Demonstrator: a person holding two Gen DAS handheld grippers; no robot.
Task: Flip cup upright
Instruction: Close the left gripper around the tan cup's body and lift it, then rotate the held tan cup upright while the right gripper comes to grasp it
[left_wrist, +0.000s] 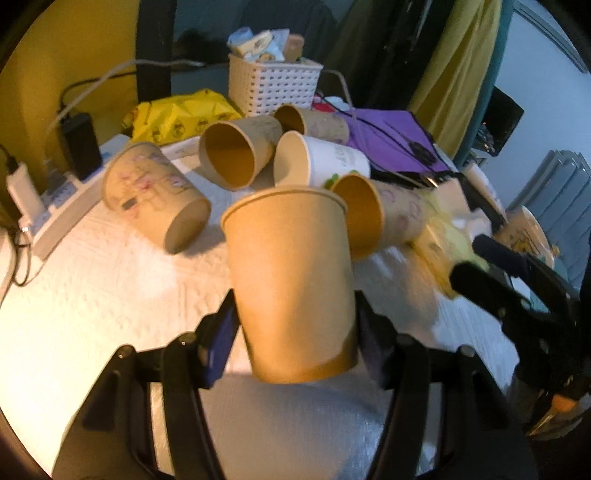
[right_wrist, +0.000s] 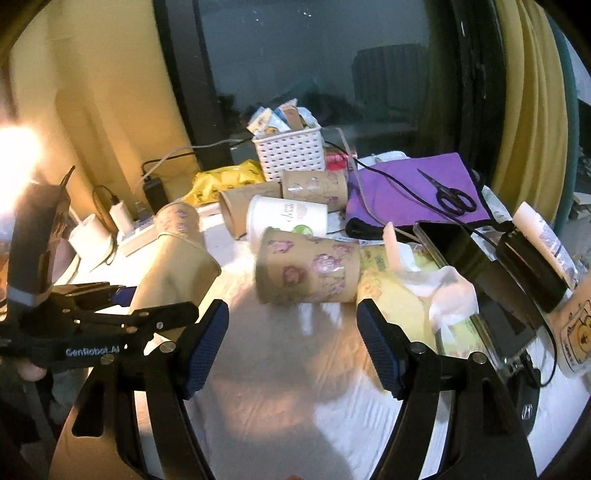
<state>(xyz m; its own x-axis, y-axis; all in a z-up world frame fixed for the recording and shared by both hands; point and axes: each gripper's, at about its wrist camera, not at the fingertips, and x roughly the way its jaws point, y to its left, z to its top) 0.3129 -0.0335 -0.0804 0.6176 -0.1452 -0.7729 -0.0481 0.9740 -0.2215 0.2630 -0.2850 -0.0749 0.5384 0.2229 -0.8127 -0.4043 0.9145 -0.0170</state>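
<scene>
My left gripper (left_wrist: 295, 332) is shut on a plain brown paper cup (left_wrist: 291, 280), held mouth-up and a little tilted above the white table cover (left_wrist: 92, 295). The same cup (right_wrist: 173, 269) and the left gripper (right_wrist: 122, 299) show at the left of the right wrist view. My right gripper (right_wrist: 291, 347) is open and empty, just short of a flower-printed cup (right_wrist: 306, 269) that lies on its side. Several more cups lie on their sides behind: a printed one (left_wrist: 155, 192), a brown one (left_wrist: 236, 151), a white one (left_wrist: 317, 158) and another (left_wrist: 314, 122).
A white basket (left_wrist: 273, 85) stands at the back, with a yellow bag (left_wrist: 177, 114) to its left. A power strip with chargers (left_wrist: 44, 199) lies at the left edge. A purple cloth (right_wrist: 406, 192) with scissors (right_wrist: 450, 195), a phone (right_wrist: 476, 280) and tissues (right_wrist: 443, 291) lie on the right.
</scene>
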